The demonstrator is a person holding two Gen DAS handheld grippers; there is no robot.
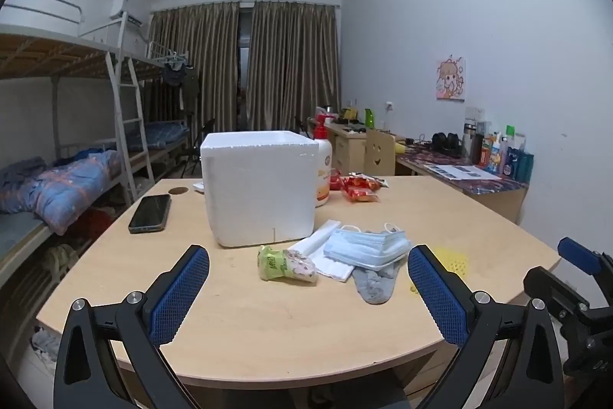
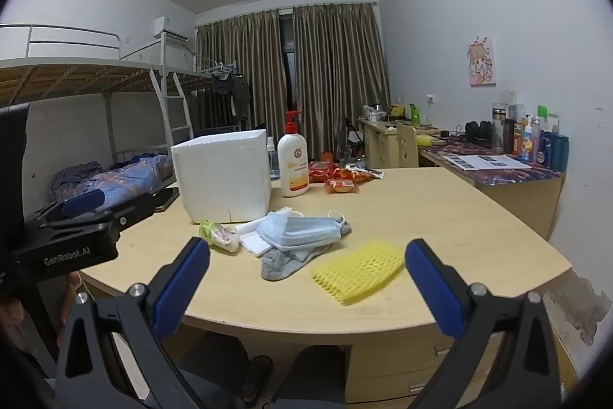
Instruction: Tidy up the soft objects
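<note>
- Dormitory table (image 1: pixel 249 332), task not begun: face masks (image 1: pixel 366 246), grey sock (image 1: pixel 373 286), snack packet (image 1: pixel 287 265) and yellow foam net (image 2: pixel 358 273) lie loose at five o'clock of the white foam box (image 1: pixel 260 186).
- Left gripper (image 1: pixel 308 294) and right gripper (image 2: pixel 306 288) hover near the table's front edge, jaws spread wide, empty, tilted slightly down.
</note>
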